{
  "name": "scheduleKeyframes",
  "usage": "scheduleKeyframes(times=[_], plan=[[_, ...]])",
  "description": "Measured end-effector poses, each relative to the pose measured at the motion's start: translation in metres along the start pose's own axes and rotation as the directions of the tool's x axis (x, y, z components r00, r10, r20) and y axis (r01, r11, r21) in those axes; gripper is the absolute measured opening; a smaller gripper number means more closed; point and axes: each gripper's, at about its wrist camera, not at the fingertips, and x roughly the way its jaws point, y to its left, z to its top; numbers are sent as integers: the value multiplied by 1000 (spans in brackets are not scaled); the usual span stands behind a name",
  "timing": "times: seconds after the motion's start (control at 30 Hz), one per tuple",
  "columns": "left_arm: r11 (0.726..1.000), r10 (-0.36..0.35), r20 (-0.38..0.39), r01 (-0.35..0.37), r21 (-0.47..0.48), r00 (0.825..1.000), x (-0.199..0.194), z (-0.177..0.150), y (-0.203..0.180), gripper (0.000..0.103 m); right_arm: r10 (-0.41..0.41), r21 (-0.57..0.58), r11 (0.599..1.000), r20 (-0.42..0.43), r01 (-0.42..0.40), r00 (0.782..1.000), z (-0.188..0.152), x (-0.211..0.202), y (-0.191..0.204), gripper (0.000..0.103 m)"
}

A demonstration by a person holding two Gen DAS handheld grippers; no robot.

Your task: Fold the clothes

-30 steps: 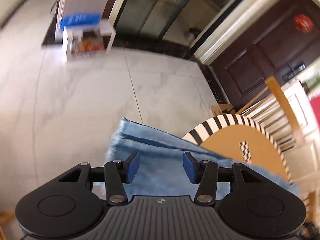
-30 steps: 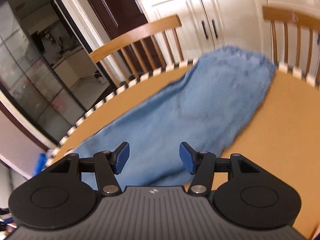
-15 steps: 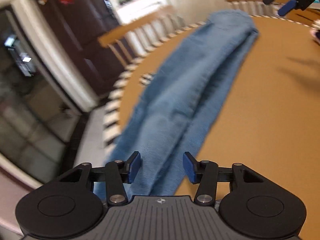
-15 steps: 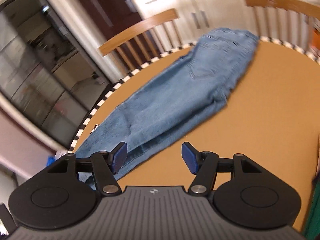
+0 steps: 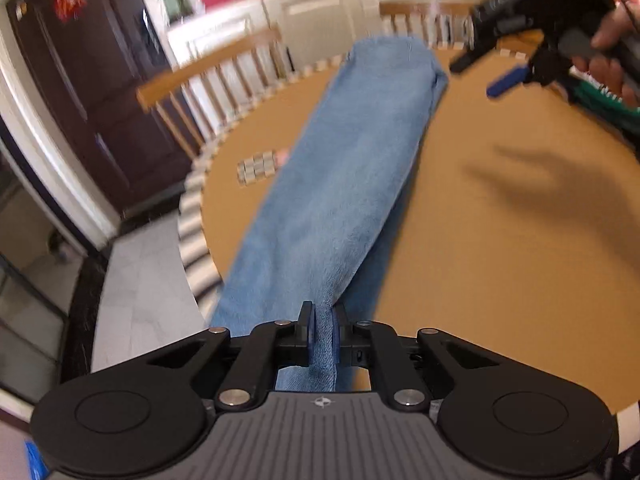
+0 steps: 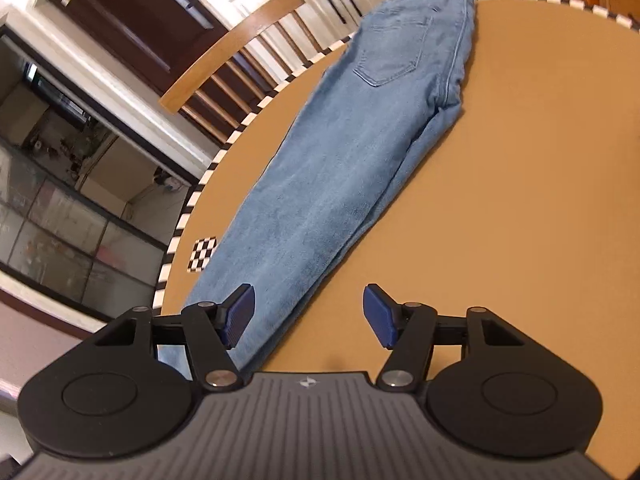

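A pair of light blue jeans [image 5: 340, 184] lies lengthwise on the round brown table [image 5: 500, 240], folded leg on leg, waist at the far edge. My left gripper [image 5: 323, 334] is shut on the leg end of the jeans at the near table edge. In the right wrist view the jeans [image 6: 352, 152] show a back pocket up. My right gripper [image 6: 308, 316] is open and empty above the table, over the lower leg's right edge. It also shows in the left wrist view [image 5: 508, 68], held in a hand at the far right.
Wooden chairs [image 6: 236, 64] stand at the table's far side before white cabinets [image 5: 312, 12]. A small checker marker [image 6: 202, 254] lies on the table left of the jeans. A dark door [image 5: 76, 80] and tiled floor [image 5: 148, 288] lie to the left.
My left gripper has swung round to the table and closed on the jeans' leg end. My right gripper has pulled back and stayed open.
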Motion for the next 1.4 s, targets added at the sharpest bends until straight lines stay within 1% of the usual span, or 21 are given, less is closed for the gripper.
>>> scheduleKeyframes(times=[0.07,0.13,0.2,0.23,0.3,0.4,0.43,0.5,0.57,0.63,0.67,0.7,0.77,0.87,0.9,1.03,1.13,1.2,1.3,1.37,1.4], plan=[[999,24,-10,-25,-41,1000,-6,4,8,45,28,57,998,53,-31,998,4,1,-11,62],[995,62,-6,-62,-80,998,-15,12,16,53,41,152,987,130,-60,991,11,-1,-31,60],[984,79,21,-74,-159,997,-22,29,28,67,49,325,939,206,-116,977,20,-2,-62,51],[974,81,48,-69,-214,996,-24,39,34,85,66,416,894,242,-165,968,23,1,-79,48],[938,3,98,31,-344,995,-13,63,49,89,105,583,762,318,-281,942,27,13,-111,43],[807,-186,190,260,-530,964,-5,94,67,88,101,710,609,374,-355,922,31,42,-138,46],[765,-225,240,324,-557,944,-3,100,70,91,94,716,600,381,-358,920,32,49,-138,47],[783,-237,281,354,-512,930,19,114,67,94,82,713,596,403,-369,911,34,61,-135,47],[855,-218,221,295,-426,951,58,128,57,81,-8,657,685,441,-316,897,40,61,-123,47],[907,-216,168,262,-331,962,99,139,47,60,-215,417,909,460,5,861,53,50,-89,47],[909,-234,165,276,-313,958,116,143,45,55,-310,267,942,468,202,827,55,51,-69,47],[902,-264,184,310,-300,947,133,145,46,54,-392,112,914,491,390,778,56,53,-50,47],[891,-341,204,385,-242,918,157,147,43,45,-451,-77,825,506,560,735,50,69,-30,48],[875,-419,126,437,-208,899,191,146,39,42,-500,-261,684,512,681,698,43,100,-10,49],[868,-425,144,448,-216,894,195,142,42,43,-515,-306,635,517,710,684,42,110,-5,50],[885,-442,119,454,-103,889,191,138,38,38,-525,-356,597,503,719,686,46,133,6,58],[881,-450,135,464,-96,883,186,132,38,39,-569,-395,508,514,766,642,52,154,11,63],[885,-449,143,460,-64,882,188,131,36,39,-596,-418,444,523,792,610,57,168,14,70],[880,-454,143,468,-81,879,187,130,38,39,-665,-373,334,558,866,497,58,175,10,83],[868,-469,140,484,-107,872,191,131,41,42,-651,-358,348,572,866,499,50,174,8,77],[863,-477,142,493,-114,867,191,130,43,43,-627,-404,323,586,856,513,48,180,10,66]])
